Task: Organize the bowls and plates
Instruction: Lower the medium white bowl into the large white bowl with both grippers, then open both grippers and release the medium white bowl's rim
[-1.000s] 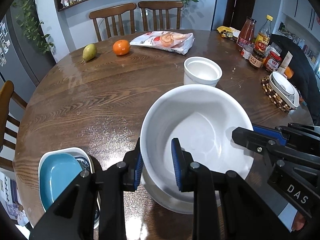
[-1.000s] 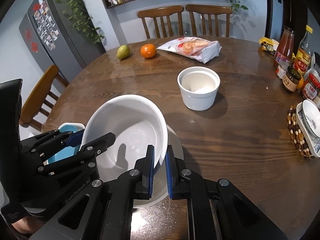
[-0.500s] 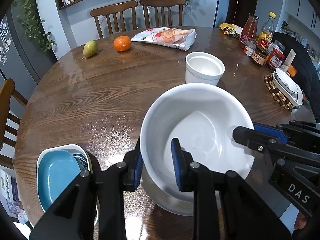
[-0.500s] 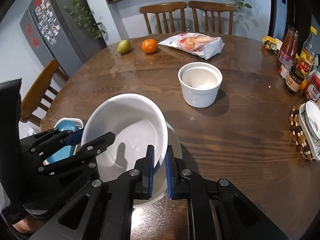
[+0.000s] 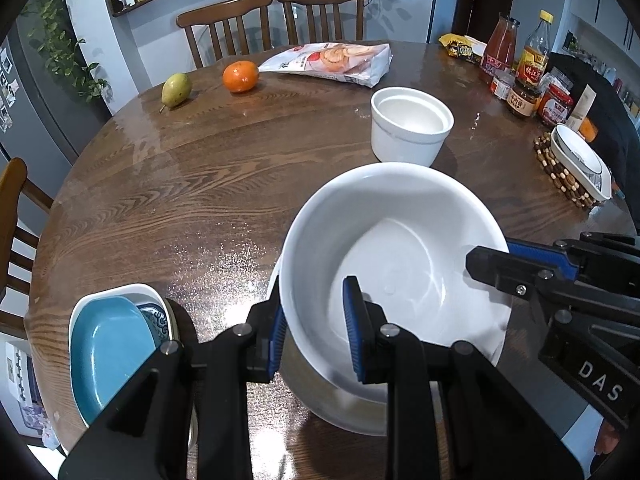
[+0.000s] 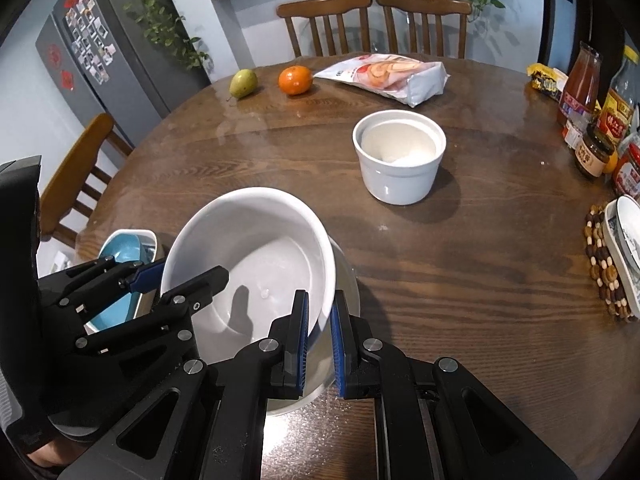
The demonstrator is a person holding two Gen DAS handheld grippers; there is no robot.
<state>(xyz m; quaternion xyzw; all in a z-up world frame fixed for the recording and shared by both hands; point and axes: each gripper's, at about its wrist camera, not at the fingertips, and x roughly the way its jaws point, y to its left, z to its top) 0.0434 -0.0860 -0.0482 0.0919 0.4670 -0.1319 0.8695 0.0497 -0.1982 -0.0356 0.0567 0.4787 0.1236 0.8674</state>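
Note:
A large white bowl (image 5: 392,240) (image 6: 256,248) is held above the near table edge by both grippers. My left gripper (image 5: 314,330) is shut on its left rim. My right gripper (image 6: 319,332) is shut on its right rim. Under the bowl a second white dish (image 5: 352,408) (image 6: 348,280) rests on the table. A blue dish (image 5: 108,348) nested in a white one (image 5: 120,292) sits at the near left. A small white round pot (image 5: 410,124) (image 6: 400,156) stands mid-table.
A pear (image 5: 175,89), an orange (image 5: 240,76) and a snack bag (image 5: 332,63) lie at the far side. Bottles and jars (image 5: 520,76) stand at the right. A patterned dish (image 6: 624,240) rests on a beaded trivet (image 5: 560,176). Chairs ring the round table (image 5: 160,184).
Both grippers have lifted the white bowl a little higher and nearer. The grip on both rims is unchanged.

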